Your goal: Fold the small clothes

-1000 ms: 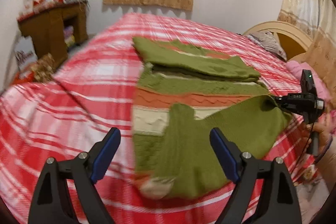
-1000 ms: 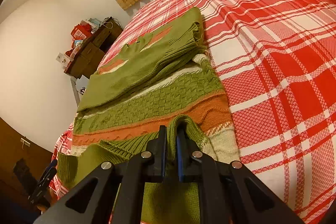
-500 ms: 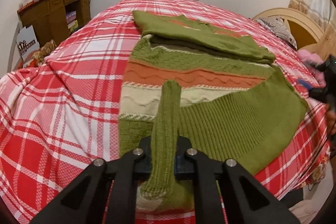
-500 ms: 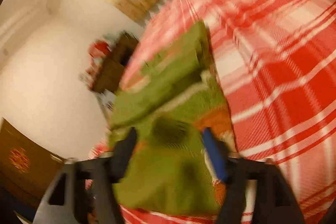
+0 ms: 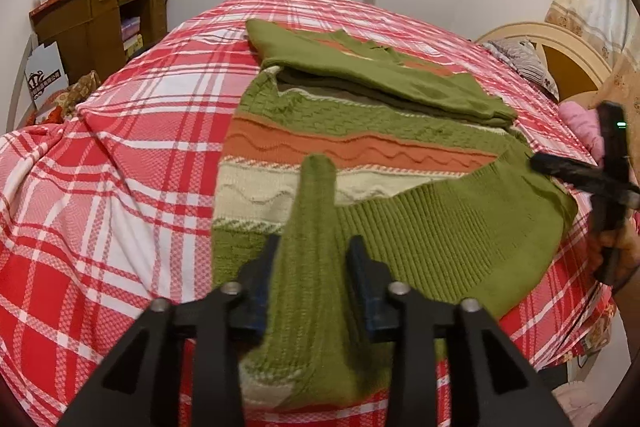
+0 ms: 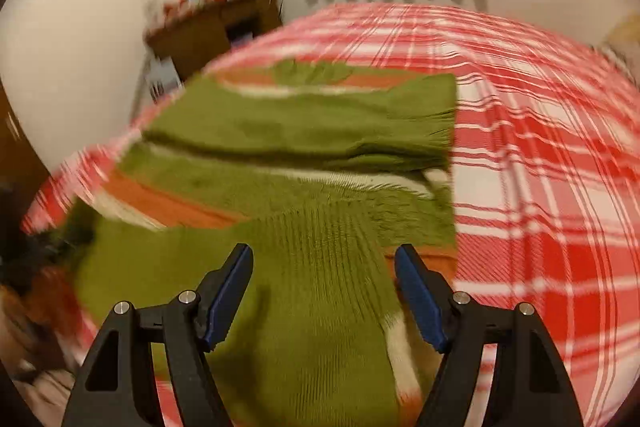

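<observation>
Red plaid bed (image 5: 120, 163) carries 1 striped green sweater (image 5: 360, 131), lying flat at its middle, far sleeve folded across; nearest, the left gripper (image 5: 312, 267) has its jaws opening around the near sleeve (image 5: 316, 227), pads apparently clear; the right gripper (image 6: 324, 291) stands wide, holding nothing; 2 grippers, 1 garment. Risk: the freed sleeve may slump off the bed's edge, undoing the fold.

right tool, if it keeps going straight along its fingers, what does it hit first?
Most likely the sweater's green ribbed hem panel, lying between the open right tool's fingers on the plaid bedspread. The frame is blurred, so depth is uncertain.
</observation>
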### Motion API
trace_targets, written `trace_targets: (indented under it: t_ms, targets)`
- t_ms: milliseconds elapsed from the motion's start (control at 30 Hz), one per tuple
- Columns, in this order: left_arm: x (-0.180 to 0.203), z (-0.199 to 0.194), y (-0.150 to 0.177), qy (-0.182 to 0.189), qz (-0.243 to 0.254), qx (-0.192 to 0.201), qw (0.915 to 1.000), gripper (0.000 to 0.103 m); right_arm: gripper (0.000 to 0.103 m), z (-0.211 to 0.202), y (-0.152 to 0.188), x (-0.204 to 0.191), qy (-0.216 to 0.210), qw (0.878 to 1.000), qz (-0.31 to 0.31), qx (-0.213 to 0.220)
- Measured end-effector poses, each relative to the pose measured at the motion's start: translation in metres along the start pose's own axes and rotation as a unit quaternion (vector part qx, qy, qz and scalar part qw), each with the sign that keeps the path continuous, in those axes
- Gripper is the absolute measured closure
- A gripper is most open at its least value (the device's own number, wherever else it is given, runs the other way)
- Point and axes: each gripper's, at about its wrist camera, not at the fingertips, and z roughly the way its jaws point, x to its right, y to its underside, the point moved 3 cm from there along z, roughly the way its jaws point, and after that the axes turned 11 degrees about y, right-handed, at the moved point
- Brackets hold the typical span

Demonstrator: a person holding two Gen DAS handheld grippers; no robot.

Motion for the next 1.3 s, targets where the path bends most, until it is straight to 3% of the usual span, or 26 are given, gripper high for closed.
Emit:
trace_targets:
  t_ms: [67,100,133,167,200,467,667,967,1300]
  targets:
    - [0.004,0.002,0.001,-0.007,0.008,0.001,0.9999,0.059,0.033,0.006,0.003,-0.005,0.015,1.0,-0.023,0.015]
    - [0.005,0.002,0.002,-0.012,0.014,0.006,0.9998,0.06,0.047,0.005,0.003,-0.006,0.011,0.999,-0.028,0.014]
    - [0.007,0.003,0.003,-0.019,0.021,0.007,0.9996,0.074,0.056,0.001,0.004,-0.007,0.008,0.999,-0.028,0.013]
    - [0.009,0.004,0.002,-0.022,0.027,0.009,0.9994,0.092,0.086,-0.002,0.005,-0.007,0.007,1.0,-0.026,0.011]
    - [0.01,0.003,0.002,-0.016,0.026,0.011,0.9995,0.092,0.088,-0.007,0.006,-0.007,0.009,1.0,-0.021,0.012]
    - [0.01,-0.018,-0.021,0.009,-0.004,0.049,0.9987,0.095,0.089,-0.062,-0.001,-0.003,0.001,0.997,0.037,0.072]
    - [0.016,-0.021,-0.065,-0.011,0.002,0.08,0.9968,0.095,0.089,-0.084,-0.034,-0.003,0.019,0.992,0.045,0.12]
    - [0.014,0.005,-0.132,-0.039,0.008,0.105,0.9937,0.095,0.089,-0.072,-0.083,0.012,0.047,0.987,0.067,0.137]
    - [0.002,0.044,-0.193,-0.031,-0.024,0.117,0.9923,0.095,0.089,-0.03,-0.14,0.029,0.066,0.986,0.083,0.13]
